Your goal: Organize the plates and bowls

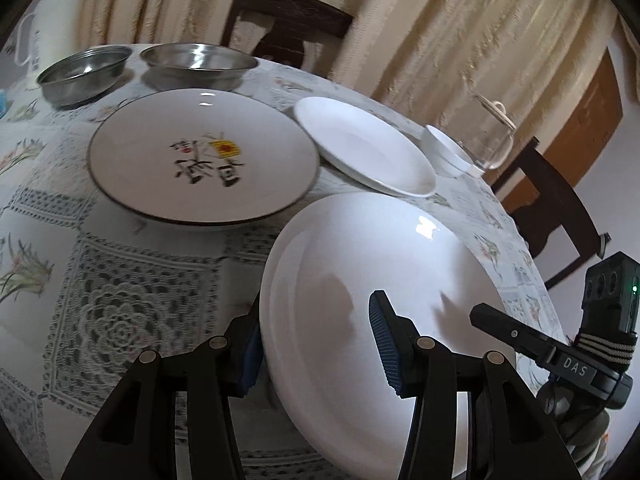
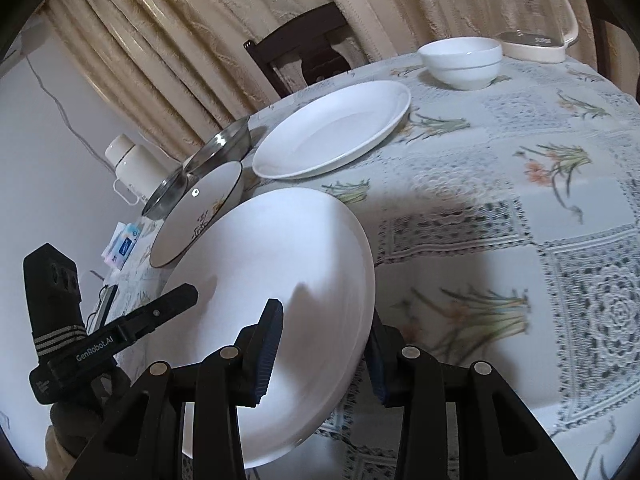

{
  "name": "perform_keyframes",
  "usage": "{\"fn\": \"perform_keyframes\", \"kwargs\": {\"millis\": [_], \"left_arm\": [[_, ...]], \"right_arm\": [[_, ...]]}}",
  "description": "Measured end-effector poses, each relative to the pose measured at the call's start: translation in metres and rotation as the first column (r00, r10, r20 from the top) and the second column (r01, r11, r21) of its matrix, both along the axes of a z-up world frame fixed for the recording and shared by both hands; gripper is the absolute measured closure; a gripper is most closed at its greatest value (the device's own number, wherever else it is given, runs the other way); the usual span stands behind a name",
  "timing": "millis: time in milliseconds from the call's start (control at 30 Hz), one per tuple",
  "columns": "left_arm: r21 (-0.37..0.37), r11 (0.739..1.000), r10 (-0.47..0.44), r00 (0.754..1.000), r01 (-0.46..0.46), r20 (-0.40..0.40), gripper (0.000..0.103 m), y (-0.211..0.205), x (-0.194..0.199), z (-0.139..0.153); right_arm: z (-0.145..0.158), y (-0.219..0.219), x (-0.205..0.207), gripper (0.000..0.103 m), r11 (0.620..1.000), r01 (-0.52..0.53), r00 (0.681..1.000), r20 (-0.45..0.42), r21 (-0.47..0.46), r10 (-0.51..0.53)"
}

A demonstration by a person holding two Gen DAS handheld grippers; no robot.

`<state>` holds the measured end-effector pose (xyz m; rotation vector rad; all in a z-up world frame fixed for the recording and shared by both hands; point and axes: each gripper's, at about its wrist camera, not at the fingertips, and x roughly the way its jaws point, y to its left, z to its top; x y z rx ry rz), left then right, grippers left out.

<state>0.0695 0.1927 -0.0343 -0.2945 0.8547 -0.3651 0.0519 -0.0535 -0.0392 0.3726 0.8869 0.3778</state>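
Left gripper (image 1: pixel 320 344) and right gripper (image 2: pixel 320 354) each clamp opposite rims of large white plate (image 1: pixel 368 280), tilted above tablecloth (image 1: pixel 120 280) | nearby: printed plate (image 1: pixel 202 156), smaller white plate (image 1: pixel 366 146), two steel bowls (image 1: pixel 84 72) | white bowl (image 2: pixel 460 60) beside glass kettle (image 2: pixel 532 8).

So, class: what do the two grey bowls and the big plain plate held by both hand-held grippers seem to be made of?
Grey bowls: probably stainless steel, brushed with a mirror-like sheen and thin rims. Held plate: likely glazed ceramic or opal glass, with a glossy white surface and a sharp highlight.
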Motion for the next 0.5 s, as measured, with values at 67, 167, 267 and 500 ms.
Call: {"fn": "perform_keyframes", "kwargs": {"millis": [67, 167, 267, 500], "left_arm": [[-0.01, 1.0, 0.004, 1.0, -0.004, -0.008, 0.053, 0.0049, 0.0016, -0.0023], [-0.013, 1.0, -0.003, 1.0, 0.002, -0.009, 0.053, 0.0059, 0.0023, -0.0043], [-0.01, 1.0, -0.01, 1.0, 0.01, 0.002, 0.053, 0.0061, 0.0022, -0.0041], [-0.015, 1.0, -0.02, 1.0, 0.02, 0.01, 0.052, 0.006, 0.0047, -0.0048]], "right_arm": [[-0.0011, 0.0029, 0.0013, 0.062, 1.0, 0.006, 1.0, -0.001, -0.009, -0.006], [-0.0016, 0.0028, 0.0023, 0.062, 1.0, 0.011, 1.0, -0.002, -0.011, -0.011], [-0.0018, 0.005, 0.0026, 0.062, 1.0, 0.014, 1.0, 0.002, -0.027, -0.014], [-0.0013, 0.0085, 0.0036, 0.06, 0.999, 0.02, 1.0, 0.01, -0.04, -0.019]]}}
